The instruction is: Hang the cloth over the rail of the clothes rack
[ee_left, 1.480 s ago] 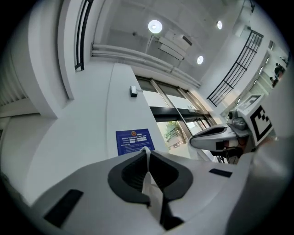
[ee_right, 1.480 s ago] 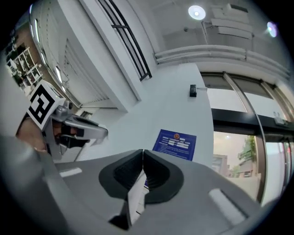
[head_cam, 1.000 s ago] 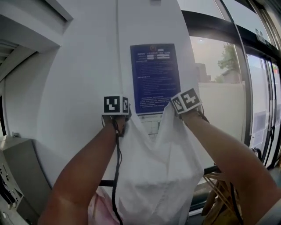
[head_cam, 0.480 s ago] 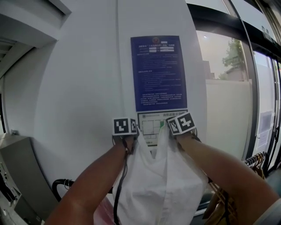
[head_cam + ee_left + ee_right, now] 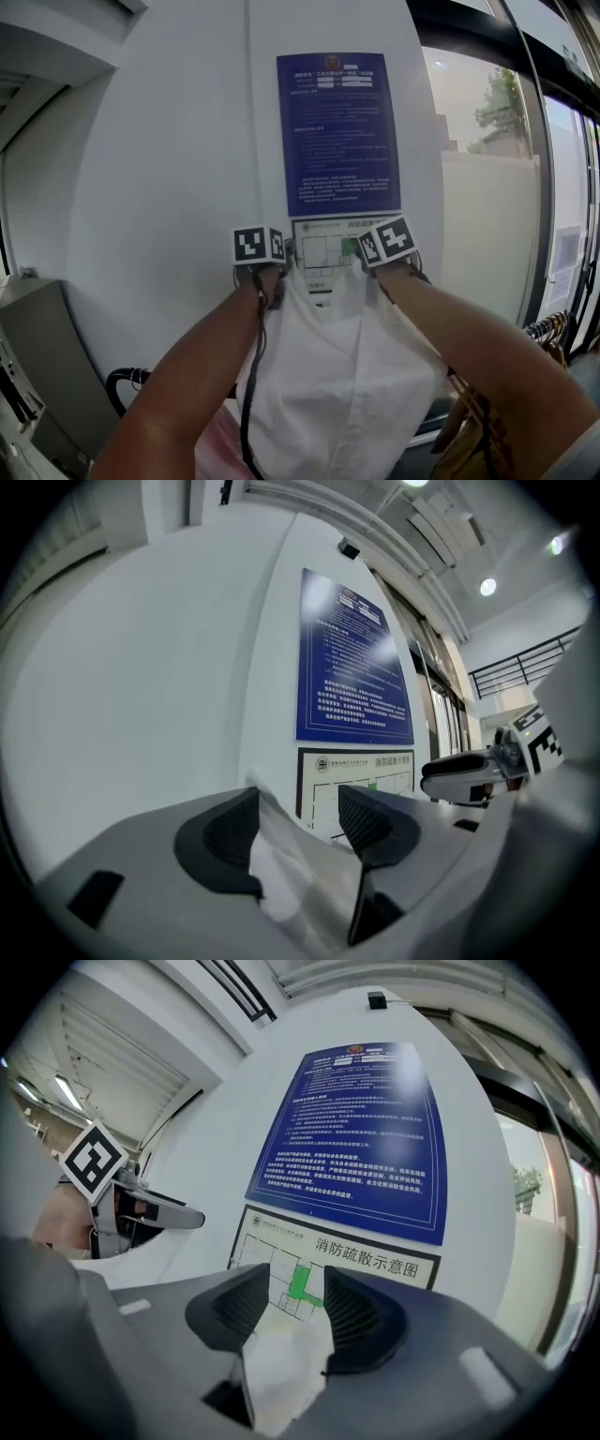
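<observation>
A white cloth [image 5: 337, 375] hangs from both grippers, held up in front of a white wall. My left gripper [image 5: 279, 253] and right gripper [image 5: 367, 249] are side by side at its top corners. In the left gripper view the jaws [image 5: 298, 822] are opening; the cloth corner [image 5: 291, 878] lies against the left pad with a gap to the right one. In the right gripper view the jaws [image 5: 295, 1309] are opening too, with a cloth corner [image 5: 281, 1372] loose between them. A black rail end [image 5: 122, 382] curves out at the lower left, below the cloth. The rail's middle is hidden behind it.
A blue notice [image 5: 337, 131] and a floor plan sheet [image 5: 323, 258] are fixed on the wall just beyond the grippers. Pink fabric [image 5: 220, 445] shows under my left arm. Hangers [image 5: 548, 330] sit at the lower right by the window. A grey cabinet [image 5: 37, 375] stands at left.
Both grippers have come closer together and nearer the floor plan sheet on the wall. The black rail end has come into view at the lower left.
</observation>
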Tool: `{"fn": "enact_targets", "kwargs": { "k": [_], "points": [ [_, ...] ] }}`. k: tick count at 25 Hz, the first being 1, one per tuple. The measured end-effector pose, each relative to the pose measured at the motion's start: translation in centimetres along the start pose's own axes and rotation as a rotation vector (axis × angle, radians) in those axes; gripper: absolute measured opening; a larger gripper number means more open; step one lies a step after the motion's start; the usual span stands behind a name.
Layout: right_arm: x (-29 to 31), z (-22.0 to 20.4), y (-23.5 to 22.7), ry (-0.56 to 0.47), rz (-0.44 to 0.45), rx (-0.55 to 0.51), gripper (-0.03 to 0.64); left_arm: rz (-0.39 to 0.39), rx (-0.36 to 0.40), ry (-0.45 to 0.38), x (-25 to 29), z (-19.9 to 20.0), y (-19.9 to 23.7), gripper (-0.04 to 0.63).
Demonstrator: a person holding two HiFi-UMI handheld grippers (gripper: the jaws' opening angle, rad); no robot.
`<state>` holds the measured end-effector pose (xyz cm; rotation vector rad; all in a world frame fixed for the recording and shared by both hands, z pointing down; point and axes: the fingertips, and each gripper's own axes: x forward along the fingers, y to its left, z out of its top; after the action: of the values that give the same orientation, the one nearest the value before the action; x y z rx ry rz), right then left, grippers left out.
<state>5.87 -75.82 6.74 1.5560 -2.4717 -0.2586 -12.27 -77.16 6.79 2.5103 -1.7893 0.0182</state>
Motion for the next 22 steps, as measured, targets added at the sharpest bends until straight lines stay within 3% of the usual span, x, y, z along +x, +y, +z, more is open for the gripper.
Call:
{"fn": "enact_targets", "kwargs": {
  "k": [4, 9, 16, 19, 22],
  "points": [
    [-0.1, -0.1, -0.3, 0.005, -0.009, -0.015, 0.16, -0.028, 0.009, 0.028, 0.1, 0.2, 0.2, 0.312],
    [-0.4, 0.2, 0.7, 0.01, 0.009, -0.047, 0.16, -0.128, 0.151, 0.157, 0.4, 0.0, -1.5, 0.33],
    [-1.6, 0.8, 0.7, -0.001, 0.006, -0.058, 0.16, -0.052, 0.09, 0.037, -2.5, 3.6, 0.9, 0.33],
    [-3.3, 2.1, 1.3, -0.022, 0.027, -0.053, 0.16, -0.109, 0.057, -0.02, -5.1, 4.6, -1.2, 0.33],
    [-6.4, 4.3, 3.4, -0.069, 0.085, -0.056, 0.16, -0.201, 0.09, -0.087, -9.7, 6.1, -4.8, 0.328]
  ]
}}
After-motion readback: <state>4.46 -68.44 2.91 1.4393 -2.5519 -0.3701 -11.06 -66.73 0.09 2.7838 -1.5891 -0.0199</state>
